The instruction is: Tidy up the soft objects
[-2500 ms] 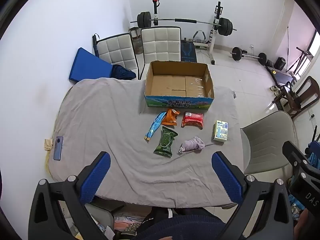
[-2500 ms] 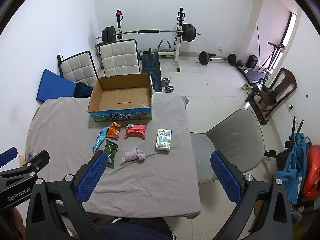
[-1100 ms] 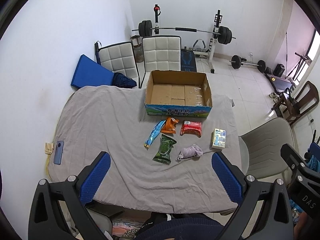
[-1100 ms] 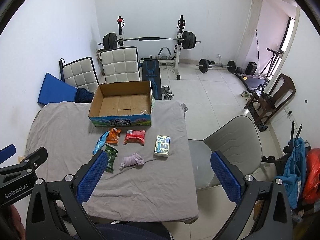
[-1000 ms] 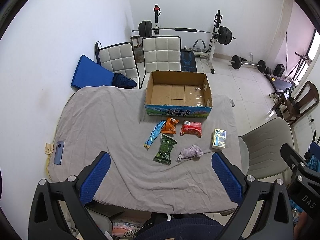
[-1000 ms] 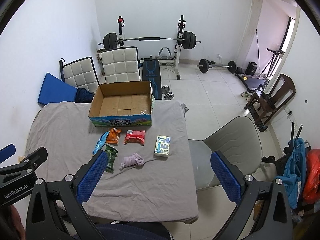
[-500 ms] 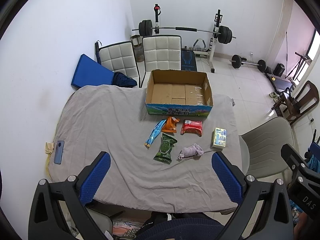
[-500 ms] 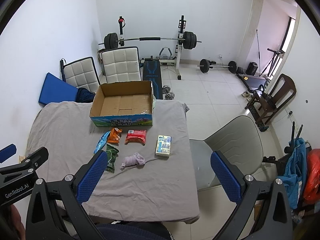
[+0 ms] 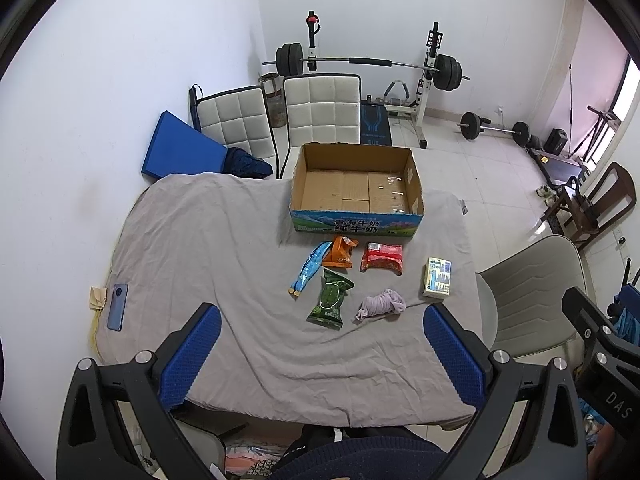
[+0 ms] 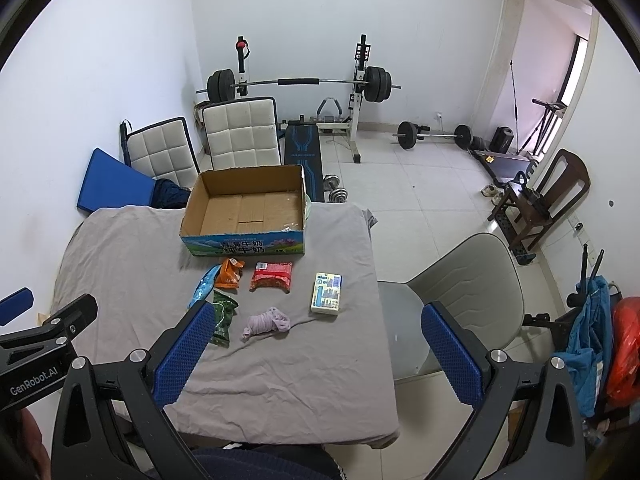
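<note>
An open, empty cardboard box [image 9: 356, 192] [image 10: 248, 208] stands at the far side of a table covered in grey cloth [image 9: 208, 248] [image 10: 132, 264]. In front of it lie a blue packet [image 9: 310, 266], an orange packet [image 9: 340, 252], a red packet [image 9: 382, 256] [image 10: 272, 275], a green packet [image 9: 330, 299] [image 10: 222, 316], a crumpled lilac cloth [image 9: 380, 304] [image 10: 267, 322] and a white carton [image 9: 437, 278] [image 10: 327, 294]. My left gripper [image 9: 324, 360] and right gripper [image 10: 316, 356] are both open and empty, high above the table's near edge.
A phone [image 9: 118, 306] lies at the table's left edge. A grey chair [image 10: 460, 304] stands right of the table. Two white padded chairs [image 9: 320, 108] and a blue mat [image 9: 180, 152] stand behind it. A barbell rack [image 10: 300, 84] and weights are on the tiled floor.
Both grippers have risen and drawn back a little, so the table looks slightly farther. Nothing on the table has moved.
</note>
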Motion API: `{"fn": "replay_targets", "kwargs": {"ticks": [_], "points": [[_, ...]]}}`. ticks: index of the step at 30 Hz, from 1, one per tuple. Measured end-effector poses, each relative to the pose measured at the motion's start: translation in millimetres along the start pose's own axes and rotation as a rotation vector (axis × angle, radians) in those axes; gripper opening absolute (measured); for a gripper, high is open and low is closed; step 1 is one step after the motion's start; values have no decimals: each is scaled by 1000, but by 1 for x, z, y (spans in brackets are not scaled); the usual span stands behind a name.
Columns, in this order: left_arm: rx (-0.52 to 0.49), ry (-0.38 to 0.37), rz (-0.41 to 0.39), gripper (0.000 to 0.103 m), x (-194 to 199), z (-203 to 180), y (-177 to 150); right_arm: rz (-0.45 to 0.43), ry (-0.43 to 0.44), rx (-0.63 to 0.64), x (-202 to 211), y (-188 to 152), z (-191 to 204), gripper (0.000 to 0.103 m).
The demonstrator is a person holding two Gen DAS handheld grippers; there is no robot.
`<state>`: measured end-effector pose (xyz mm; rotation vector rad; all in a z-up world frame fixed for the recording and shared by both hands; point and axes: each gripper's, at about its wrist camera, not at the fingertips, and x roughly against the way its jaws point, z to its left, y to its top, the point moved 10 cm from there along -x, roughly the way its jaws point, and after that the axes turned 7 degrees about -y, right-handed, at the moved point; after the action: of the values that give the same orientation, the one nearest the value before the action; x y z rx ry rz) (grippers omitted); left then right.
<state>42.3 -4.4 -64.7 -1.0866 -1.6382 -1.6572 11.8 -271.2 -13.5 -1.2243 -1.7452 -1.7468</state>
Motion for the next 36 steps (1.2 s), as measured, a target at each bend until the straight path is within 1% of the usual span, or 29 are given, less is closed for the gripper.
{"fn": "replay_targets", "kwargs": {"ticks": [11, 15, 21, 23, 26, 29, 30, 32, 36], "points": [[-3, -3, -13, 103, 4, 3, 10, -13, 1, -7, 8, 4, 0, 103], [-4, 0, -13, 103, 4, 3, 9, -14, 2, -8, 8, 4, -1, 103], [-6, -4, -12, 103, 2, 1, 10, -5, 3, -12, 5, 7, -1, 103], [-5, 0, -7, 103, -6, 1, 13, 5, 5, -20, -2, 7, -4, 103], [8, -2, 8, 103, -32, 5, 20, 42, 4, -33, -27, 8, -6, 103], [37, -8, 51, 103, -72, 14, 24, 107, 7, -52, -69, 5, -10, 103], [46, -10, 75, 103, -88, 18, 23, 136, 1, -56, -89, 5, -10, 103], [56, -16, 98, 103, -119, 24, 25, 184, 3, -62, -122, 1, -11, 103], [57, -7, 210, 103, -196, 37, 19, 301, -24, -45, -209, -13, -9, 103]]}}
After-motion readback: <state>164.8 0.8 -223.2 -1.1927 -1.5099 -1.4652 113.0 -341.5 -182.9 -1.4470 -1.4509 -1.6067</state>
